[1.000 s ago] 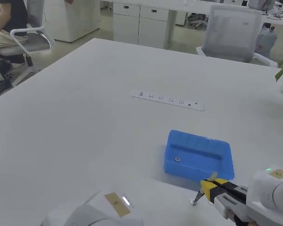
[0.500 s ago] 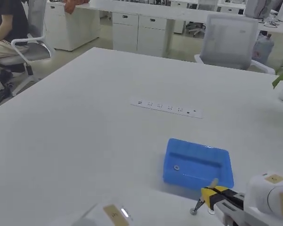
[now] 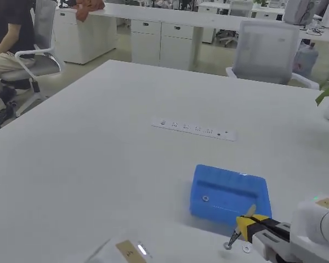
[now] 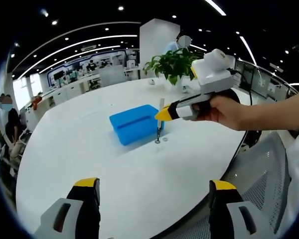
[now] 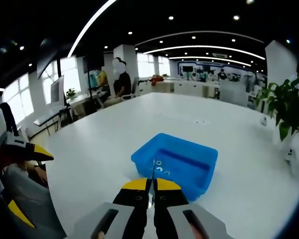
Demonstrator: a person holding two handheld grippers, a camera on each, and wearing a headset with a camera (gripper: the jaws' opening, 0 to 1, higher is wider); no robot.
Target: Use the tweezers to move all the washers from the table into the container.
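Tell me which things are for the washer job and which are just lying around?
For the job: tweezers, right gripper holding them, washer on the table, blue container.
Just lying about: power strip, office chair, plant.

Container: plain blue, no pattern. Table: uniform white. Right gripper: yellow jaw tips, black behind them, white body; tweezers and washer silver-grey.

Head view looks down over the table; left gripper view faces across from farther off; right gripper view sits close, low; all three share the blue container.
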